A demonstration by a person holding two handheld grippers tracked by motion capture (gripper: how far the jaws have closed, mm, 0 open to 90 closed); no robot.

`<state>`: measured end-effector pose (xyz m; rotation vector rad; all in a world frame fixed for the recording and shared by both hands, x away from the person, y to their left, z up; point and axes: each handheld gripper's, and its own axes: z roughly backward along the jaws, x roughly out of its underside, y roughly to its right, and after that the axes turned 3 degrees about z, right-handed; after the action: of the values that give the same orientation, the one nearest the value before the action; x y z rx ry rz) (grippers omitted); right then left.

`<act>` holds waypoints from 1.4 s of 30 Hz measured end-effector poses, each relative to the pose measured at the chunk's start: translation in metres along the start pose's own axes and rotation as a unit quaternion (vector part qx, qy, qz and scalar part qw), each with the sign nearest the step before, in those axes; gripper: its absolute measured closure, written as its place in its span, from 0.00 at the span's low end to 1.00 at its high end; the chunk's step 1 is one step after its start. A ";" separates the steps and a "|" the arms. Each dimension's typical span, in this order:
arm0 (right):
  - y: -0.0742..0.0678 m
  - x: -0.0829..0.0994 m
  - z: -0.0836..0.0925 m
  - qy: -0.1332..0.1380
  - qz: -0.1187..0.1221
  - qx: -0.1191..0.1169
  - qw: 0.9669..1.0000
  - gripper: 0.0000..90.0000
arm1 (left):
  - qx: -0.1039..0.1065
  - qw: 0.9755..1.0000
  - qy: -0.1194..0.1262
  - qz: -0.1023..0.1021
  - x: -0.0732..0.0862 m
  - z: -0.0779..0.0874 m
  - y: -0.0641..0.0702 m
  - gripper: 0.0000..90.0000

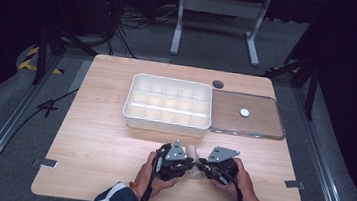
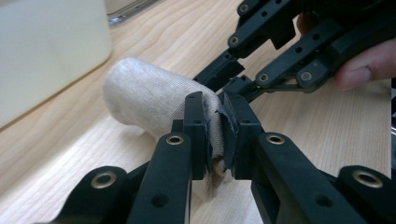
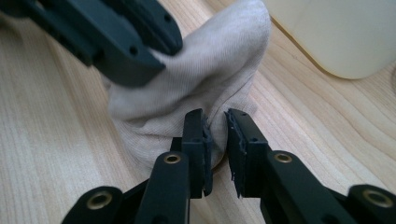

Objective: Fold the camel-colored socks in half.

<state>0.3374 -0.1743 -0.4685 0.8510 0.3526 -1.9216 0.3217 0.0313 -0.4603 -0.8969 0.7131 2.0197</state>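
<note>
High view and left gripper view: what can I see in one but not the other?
The high view alone takes in the whole wooden table, the clear lid with its white knob beside the white divided box, the grey floor, and the person's forearms in dark sleeves. The left gripper view alone gives a close look at the left tool with its jaws pinching a fold of the beige sock, and the knit of that fabric. Both share the sock lying on the table, the right tool at the sock, and the white box.
</note>
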 end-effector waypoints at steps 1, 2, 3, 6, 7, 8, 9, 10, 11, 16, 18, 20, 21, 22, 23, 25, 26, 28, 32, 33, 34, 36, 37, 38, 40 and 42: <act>0.001 0.001 0.000 0.002 -0.003 -0.002 1.000 0.86 | -0.001 1.000 -0.004 0.000 0.001 -0.001 0.001 0.89; 0.001 0.001 0.000 0.002 -0.003 -0.002 1.000 0.86 | 0.000 1.000 -0.005 -0.001 0.002 -0.003 0.001 0.89; 0.002 0.001 0.000 0.004 -0.005 -0.005 1.000 0.86 | -0.001 1.000 -0.010 -0.001 0.002 -0.004 0.002 0.88; 0.004 0.002 0.001 0.006 -0.007 -0.007 1.000 0.82 | -0.001 1.000 -0.010 -0.002 0.004 -0.007 0.003 0.88; 0.005 0.002 0.001 0.005 -0.009 -0.010 1.000 0.81 | -0.001 1.000 -0.012 -0.003 0.004 -0.007 0.002 0.88; 0.007 0.002 0.003 0.007 -0.014 -0.013 1.000 0.80 | -0.002 1.000 -0.011 -0.003 0.004 -0.008 0.003 0.88; 0.010 0.002 0.005 0.010 -0.018 -0.013 1.000 0.80 | -0.003 1.000 -0.011 -0.003 0.005 -0.009 0.003 0.88; 0.013 0.002 0.008 0.020 -0.023 -0.009 1.000 0.79 | -0.003 1.000 -0.011 -0.006 0.005 -0.010 0.003 0.88; 0.017 0.001 0.012 0.031 -0.036 -0.009 0.999 0.78 | -0.002 1.000 -0.012 -0.004 0.005 -0.011 0.004 0.88; 0.021 -0.007 0.018 0.080 -0.053 -0.019 0.995 0.71 | -0.002 1.000 -0.010 -0.005 0.006 -0.012 0.004 0.88; 0.019 -0.011 0.016 0.085 -0.051 -0.022 0.995 0.68 | -0.002 1.000 -0.012 -0.005 0.007 -0.012 0.004 0.88; 0.019 -0.014 0.012 0.089 -0.052 -0.031 0.994 0.67 | -0.002 1.000 -0.011 -0.008 0.007 -0.013 0.004 0.87; 0.018 -0.015 0.011 0.088 -0.052 -0.034 0.994 0.66 | -0.004 1.000 -0.011 -0.009 0.007 -0.013 0.005 0.87; 0.018 -0.017 0.007 0.082 -0.050 -0.031 0.995 0.67 | -0.004 1.000 -0.008 -0.007 0.007 -0.014 0.005 0.87; 0.018 -0.017 0.005 0.077 -0.050 -0.032 0.995 0.69 | -0.005 1.000 -0.007 -0.008 0.008 -0.014 0.005 0.87; 0.019 -0.016 -0.001 0.059 -0.047 -0.028 0.997 0.75 | -0.007 1.000 -0.010 -0.012 0.008 -0.013 0.005 0.87; 0.020 -0.015 -0.003 0.051 -0.044 -0.027 0.997 0.78 | -0.009 1.000 -0.010 -0.017 0.007 -0.013 0.005 0.86; 0.022 -0.011 -0.005 0.045 -0.043 -0.032 0.998 0.84 | -0.002 1.000 -0.009 -0.012 0.007 -0.011 0.006 0.84; 0.020 -0.008 -0.003 0.041 -0.035 -0.029 0.998 0.90 | 0.017 1.000 0.001 -0.017 0.002 0.005 0.001 0.79; 0.020 -0.007 -0.003 0.043 -0.035 -0.029 0.998 0.90 | 0.017 1.000 0.001 -0.017 0.002 0.005 0.001 0.78; 0.021 -0.006 -0.003 0.042 -0.037 -0.031 0.998 0.90 | 0.019 1.000 0.020 -0.010 -0.001 0.017 -0.004 0.78; 0.021 -0.005 -0.002 0.046 -0.036 -0.032 0.998 0.91 | 0.019 0.999 0.042 0.004 -0.004 0.027 -0.012 0.79; 0.021 -0.005 -0.002 0.046 -0.036 -0.032 0.998 0.91 | 0.019 0.999 0.042 0.004 -0.004 0.027 -0.012 0.80; 0.021 -0.004 -0.002 0.045 -0.037 -0.033 0.998 0.91 | 0.016 0.999 0.044 0.011 -0.005 0.028 -0.016 0.80; 0.020 -0.004 -0.002 0.045 -0.035 -0.032 0.998 0.91 | 0.016 0.999 0.041 0.016 -0.003 0.023 -0.019 0.81; 0.018 -0.003 -0.001 0.045 -0.033 -0.028 0.998 0.90 | 0.023 0.999 0.024 0.007 0.001 0.013 -0.014 0.83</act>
<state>0.3548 -0.1804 -0.4649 0.9009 0.4911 -1.9290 0.3281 0.0485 -0.4560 -0.9197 0.7908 1.9919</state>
